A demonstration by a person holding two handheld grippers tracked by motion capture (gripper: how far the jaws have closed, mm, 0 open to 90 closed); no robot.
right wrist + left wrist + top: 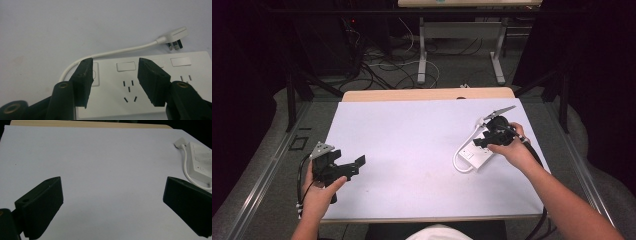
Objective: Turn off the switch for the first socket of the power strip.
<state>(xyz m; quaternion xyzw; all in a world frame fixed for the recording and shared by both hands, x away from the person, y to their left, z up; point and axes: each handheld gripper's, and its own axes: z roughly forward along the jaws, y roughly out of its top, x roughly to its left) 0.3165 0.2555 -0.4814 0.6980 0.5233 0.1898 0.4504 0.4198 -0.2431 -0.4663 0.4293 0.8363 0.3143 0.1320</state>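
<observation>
A white power strip [475, 154] lies on the right part of the white table cover [412, 150], its cable [457, 161] looping round to a white plug [482, 121]. My right gripper [481, 141] hovers just over the strip, open. In the right gripper view the jaws straddle one socket of the strip [112, 100] with nothing between them, gripper [113, 68], and the plug [175, 37] lies beyond. My left gripper [354, 167] is held near the cover's left edge, wide open and empty. From the left gripper [112, 195], the strip [201, 162] sits far off to the right.
The wooden table edge [427, 94] shows beyond the cover. Farther back stand another desk's legs [422, 50] and floor cables [387, 70]. Metal frame rails [267, 170] run along the left side. Bare cover lies between the two grippers.
</observation>
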